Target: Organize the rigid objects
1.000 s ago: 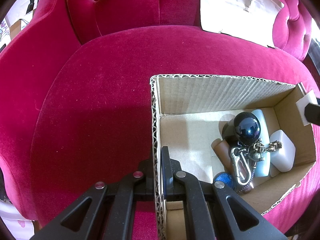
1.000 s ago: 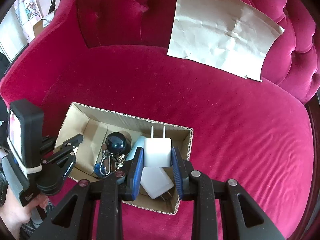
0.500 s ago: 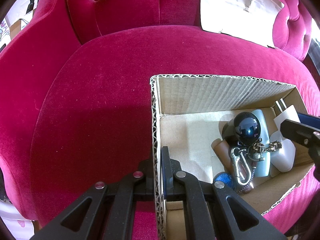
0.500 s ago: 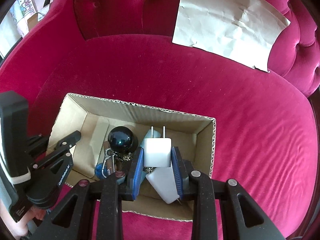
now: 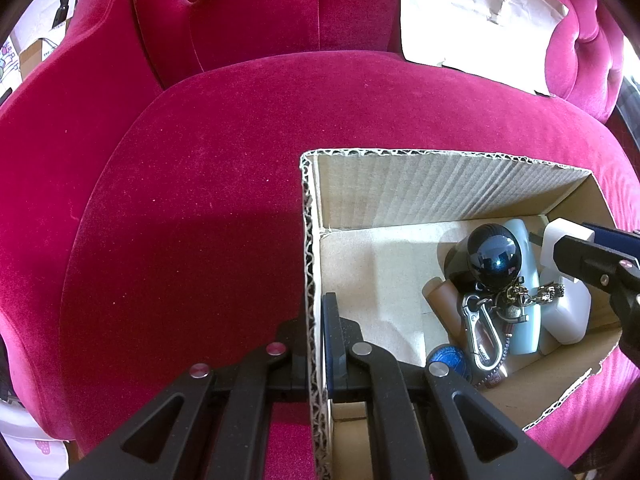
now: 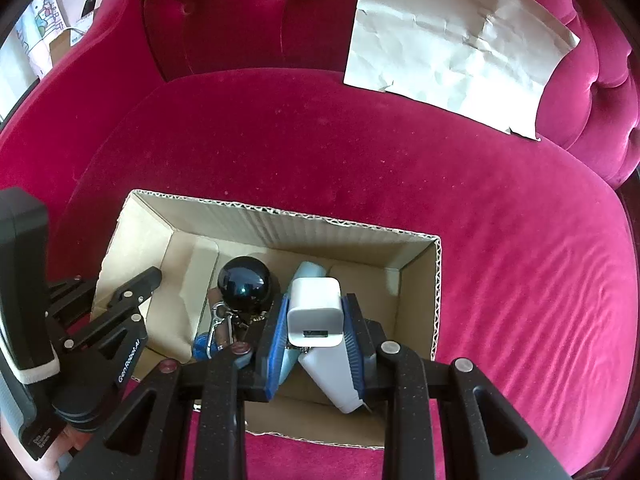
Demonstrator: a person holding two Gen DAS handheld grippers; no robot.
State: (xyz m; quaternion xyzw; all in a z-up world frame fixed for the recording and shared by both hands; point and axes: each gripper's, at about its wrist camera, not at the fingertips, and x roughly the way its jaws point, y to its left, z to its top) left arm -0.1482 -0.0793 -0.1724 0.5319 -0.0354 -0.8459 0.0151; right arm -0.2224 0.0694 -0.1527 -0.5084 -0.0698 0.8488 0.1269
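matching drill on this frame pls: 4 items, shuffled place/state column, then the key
Items:
1. white charger
2. cardboard box
3. dark glossy ball
4. crumpled paper sheet

Place/state:
A. leaning on the sofa backrest
B. held between the right gripper's jaws, over the box
C. near wall clamped by the left gripper
D. resting inside the box beside a carabiner

Pairs: 1-B, 2-C, 3-D, 4-A

Cardboard box (image 6: 256,224) on the sofa seat (image 6: 360,152), ball (image 6: 244,286) and keyring (image 5: 482,332) inside.
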